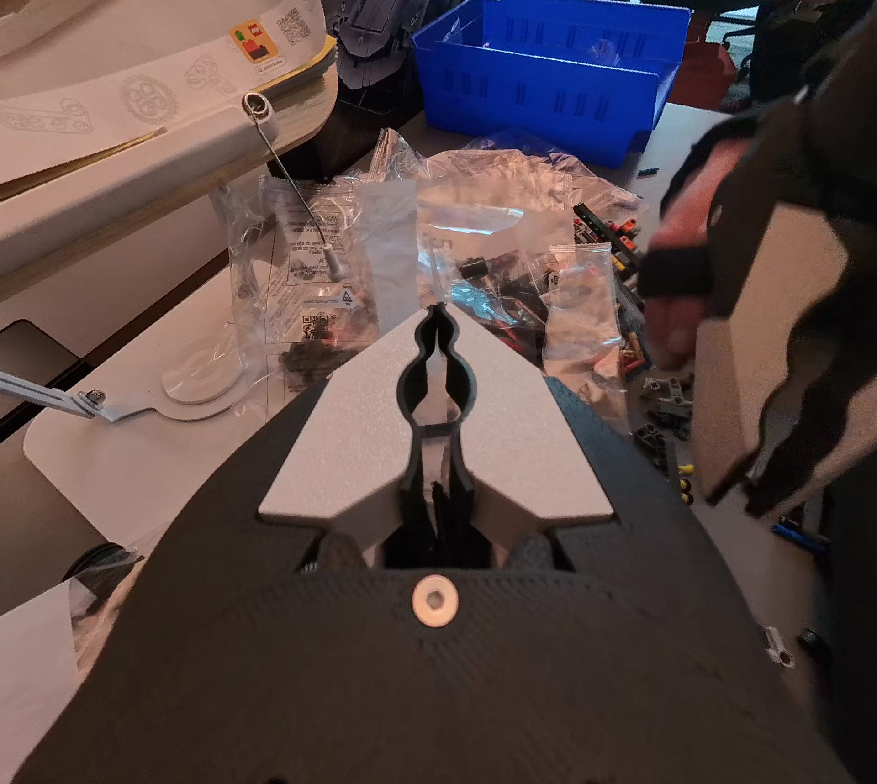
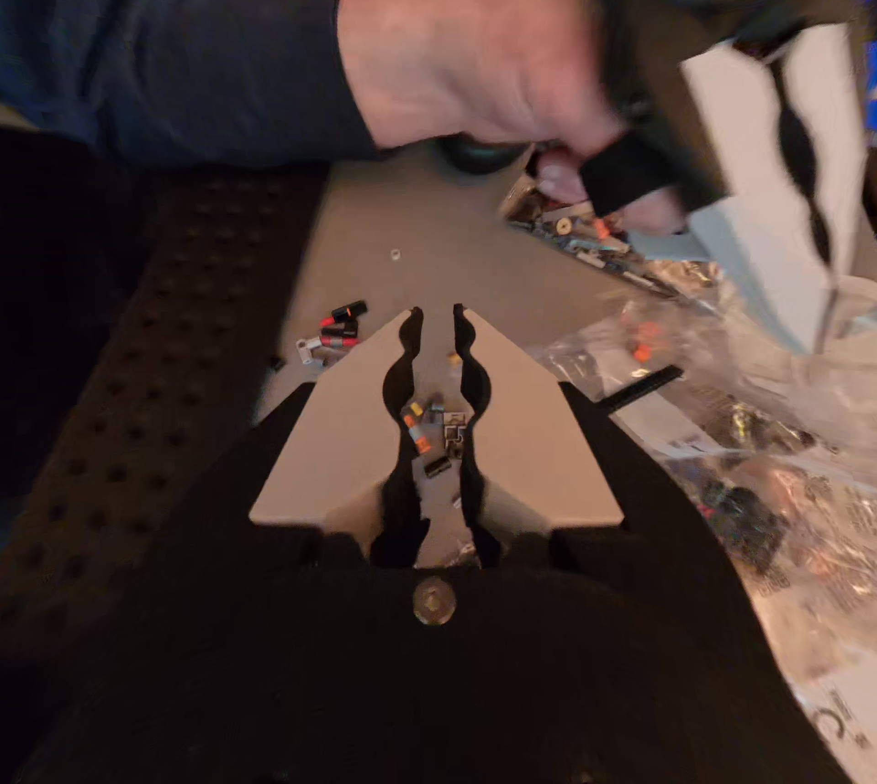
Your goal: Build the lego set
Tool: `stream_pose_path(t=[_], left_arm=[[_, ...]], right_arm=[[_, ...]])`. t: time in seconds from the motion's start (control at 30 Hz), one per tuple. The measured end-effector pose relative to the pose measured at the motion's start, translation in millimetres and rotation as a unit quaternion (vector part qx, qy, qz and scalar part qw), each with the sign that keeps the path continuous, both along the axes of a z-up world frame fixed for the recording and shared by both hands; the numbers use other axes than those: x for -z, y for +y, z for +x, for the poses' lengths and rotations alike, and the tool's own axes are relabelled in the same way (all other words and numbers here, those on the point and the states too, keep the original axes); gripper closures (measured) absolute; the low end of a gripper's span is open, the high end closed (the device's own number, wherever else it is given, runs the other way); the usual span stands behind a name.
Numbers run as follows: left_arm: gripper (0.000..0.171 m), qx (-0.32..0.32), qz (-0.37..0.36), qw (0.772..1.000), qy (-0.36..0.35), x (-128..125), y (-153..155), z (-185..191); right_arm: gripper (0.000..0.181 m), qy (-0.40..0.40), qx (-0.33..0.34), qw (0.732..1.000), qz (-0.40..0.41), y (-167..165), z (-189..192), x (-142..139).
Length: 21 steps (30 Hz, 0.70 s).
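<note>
My left gripper (image 1: 439, 308) is shut, its tips pinching the edge of a large clear plastic bag (image 1: 479, 211) of lego parts. It also shows blurred in the right wrist view (image 2: 828, 263), held by a hand (image 2: 474, 59), with the bag (image 2: 849, 334) stretched under its tip. My right gripper (image 2: 436, 310) is slightly open and empty, hovering over small loose lego pieces (image 2: 432, 429) on the table. It shows blurred in the left wrist view (image 1: 740, 491). Red and black pins (image 2: 341, 329) lie just left of its tips. More sealed bags (image 1: 308, 268) lie ahead.
A blue bin (image 1: 545, 64) stands at the back. An instruction booklet (image 1: 142, 49) rests on a white stand (image 1: 118, 453) at left, a dark lego box (image 1: 403, 2) behind it. Loose pieces (image 1: 664, 400) and a pile (image 2: 583, 234) lie around. A black perforated mat (image 2: 142, 334) edges the table. My right fingertips sit around 12 cm from my left ones.
</note>
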<state>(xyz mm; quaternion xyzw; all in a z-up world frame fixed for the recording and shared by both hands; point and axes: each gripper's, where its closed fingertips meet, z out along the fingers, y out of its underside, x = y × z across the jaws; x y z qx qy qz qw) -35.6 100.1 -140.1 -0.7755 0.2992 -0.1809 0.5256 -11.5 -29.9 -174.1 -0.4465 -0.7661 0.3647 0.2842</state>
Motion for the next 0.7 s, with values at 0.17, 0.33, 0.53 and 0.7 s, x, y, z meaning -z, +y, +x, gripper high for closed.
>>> stream_pose_path(t=[0.17,0.33,0.53,0.7], left_arm=[[0.171,-0.004,0.001,1.000,-0.001,0,1,-2],[0.171,-0.006,0.000,1.000,-0.001,1,3,-3],[0.171,-0.005,-0.002,1.000,-0.001,3,3,-2],[0.171,-0.005,-0.005,1.000,0.003,5,3,-2]], right_arm=[[0.162,-0.069,0.013,0.996,0.048,-1,-23,45],[0.160,-0.113,0.069,0.980,0.149,33,-40,81],[0.159,-0.147,0.040,0.976,0.156,36,-41,93],[0.160,-0.163,0.028,0.977,0.131,41,-44,101]])
